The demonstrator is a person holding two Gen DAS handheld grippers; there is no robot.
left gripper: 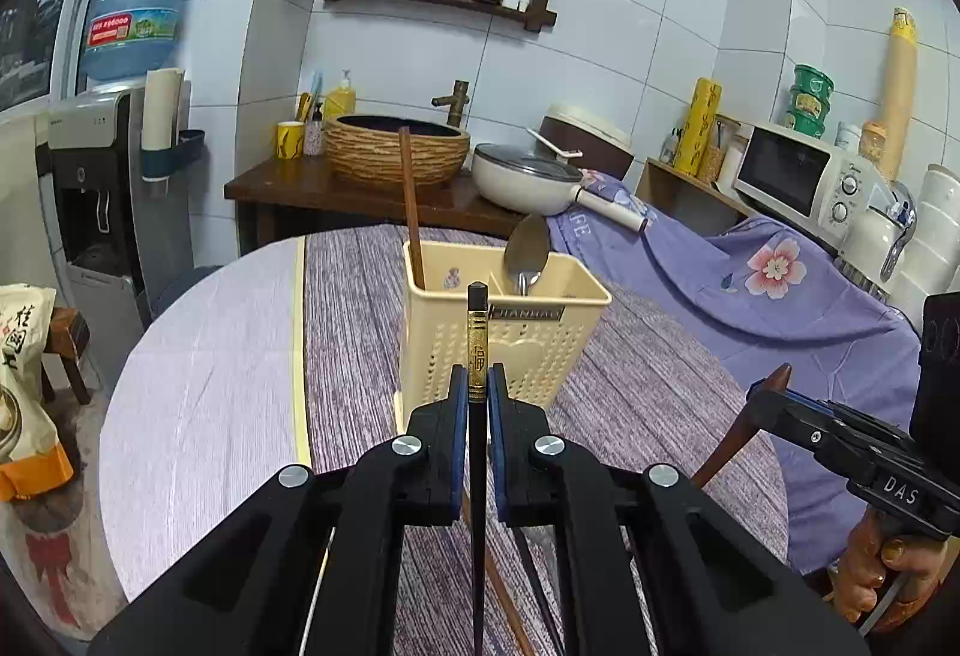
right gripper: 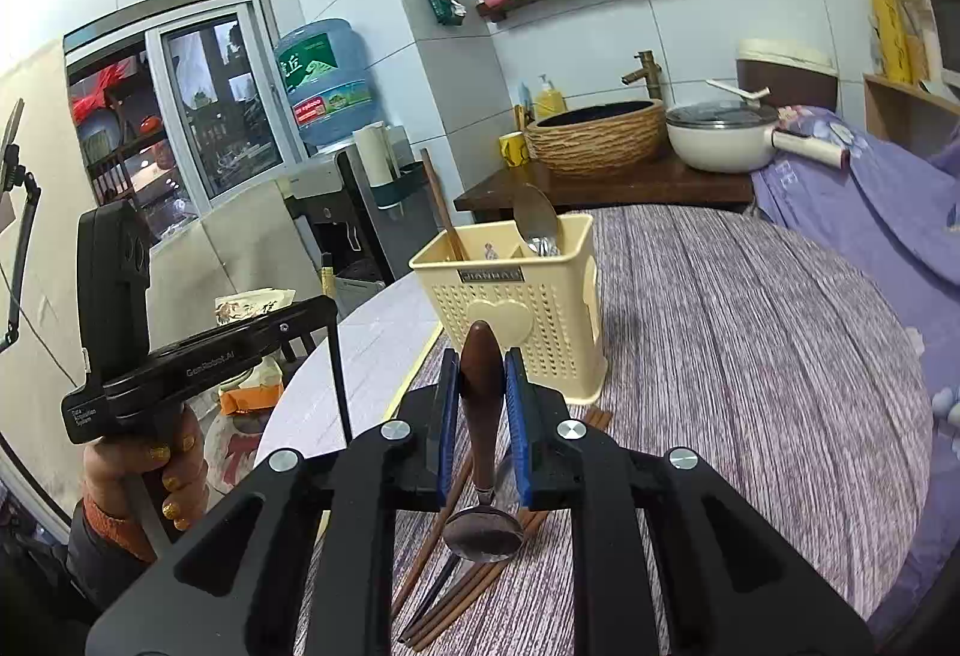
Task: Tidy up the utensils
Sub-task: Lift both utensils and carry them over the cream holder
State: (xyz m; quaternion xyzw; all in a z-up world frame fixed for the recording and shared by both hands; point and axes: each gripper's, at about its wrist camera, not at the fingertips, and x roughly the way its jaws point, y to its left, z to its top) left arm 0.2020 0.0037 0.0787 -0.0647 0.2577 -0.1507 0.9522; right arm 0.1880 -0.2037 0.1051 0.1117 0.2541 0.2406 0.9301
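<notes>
A cream perforated utensil holder (left gripper: 504, 320) (right gripper: 516, 308) stands on the round table. A brown chopstick (left gripper: 413, 212) leans in its left compartment and a metal spoon (left gripper: 527, 251) (right gripper: 537, 227) rests in its right one. My left gripper (left gripper: 477, 386) is shut on a black chopstick with a gold band (left gripper: 477, 350), held in front of the holder. My right gripper (right gripper: 480, 392) is shut on the brown wooden handle of a spoon (right gripper: 482, 386), its metal bowl (right gripper: 483, 533) hanging below the jaws. Several brown and dark chopsticks (right gripper: 456, 584) lie on the table underneath.
The table carries a purple striped cloth (right gripper: 750, 356) with a pale bare part (left gripper: 198, 392) at left. Behind stand a wooden counter (left gripper: 336, 188) with a woven basin, a white pan (left gripper: 528, 179), a water dispenser (left gripper: 102, 188) and a microwave (left gripper: 804, 176). A hand (right gripper: 150, 476) grips the left gripper's handle.
</notes>
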